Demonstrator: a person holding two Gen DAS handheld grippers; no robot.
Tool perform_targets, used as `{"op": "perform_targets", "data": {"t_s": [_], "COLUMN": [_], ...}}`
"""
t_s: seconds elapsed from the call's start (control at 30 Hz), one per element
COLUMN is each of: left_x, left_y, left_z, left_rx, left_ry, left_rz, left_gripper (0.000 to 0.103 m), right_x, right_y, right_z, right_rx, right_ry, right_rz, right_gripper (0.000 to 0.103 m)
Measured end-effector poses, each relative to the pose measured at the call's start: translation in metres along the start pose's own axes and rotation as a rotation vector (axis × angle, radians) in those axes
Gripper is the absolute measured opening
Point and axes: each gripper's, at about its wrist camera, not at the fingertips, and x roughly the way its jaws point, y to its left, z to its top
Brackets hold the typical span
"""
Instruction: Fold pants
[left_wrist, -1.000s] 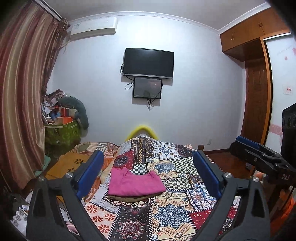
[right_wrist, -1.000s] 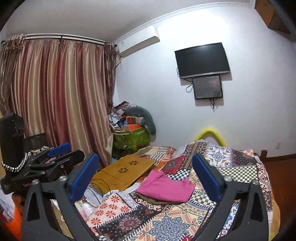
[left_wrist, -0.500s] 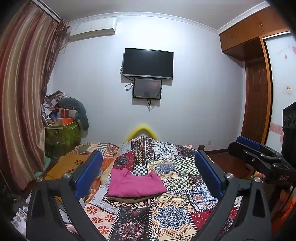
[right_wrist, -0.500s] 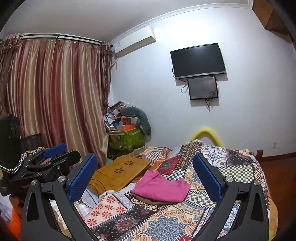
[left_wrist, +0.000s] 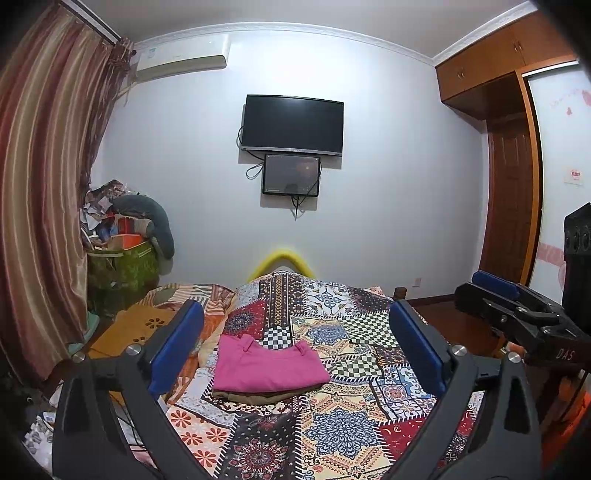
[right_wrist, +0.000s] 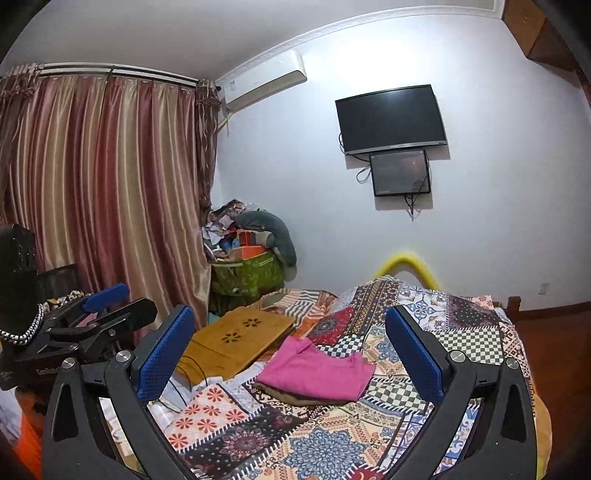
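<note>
Grippers slightly raised; maybe pants (left_wrist: 267, 365) unobstructed.

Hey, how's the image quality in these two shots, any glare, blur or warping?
Left wrist view: sharp, evenly lit, fisheye bows the curtain and wardrobe. Right wrist view: bright glare on the wall beside the air conditioner, dark corners; pink pants stay crisp.

I see the pink pants (left_wrist: 267, 363) lying folded into a flat, neat rectangle on the patchwork bedspread (left_wrist: 332, 417), resting on top of a folded brown garment (left_wrist: 258, 394), waistband toward the far wall.
</note>
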Motion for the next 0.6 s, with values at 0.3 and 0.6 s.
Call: {"op": "perform_targets", "data": {"t_s": [0.3, 0.6], "left_x": [0.0049, 0.0075], "left_y": [-0.0021, -0.0028], "left_z": [-0.0014, -0.0012], "left_rx": [0.006, 0.009], "left_ry": [0.001, 0.006], "left_rz": [-0.009, -0.026], "left_gripper": [0.102, 0.102], "right_x": [0.0005, -0.0002], "right_y": [-0.001, -0.0022], "right_z": [0.001, 0.0004], "right_rx": [0.003, 0.007], "right_ry": [0.001, 0.001], "right_rz": [-0.013, -0.02], "right_gripper": [0.103, 0.103]}}
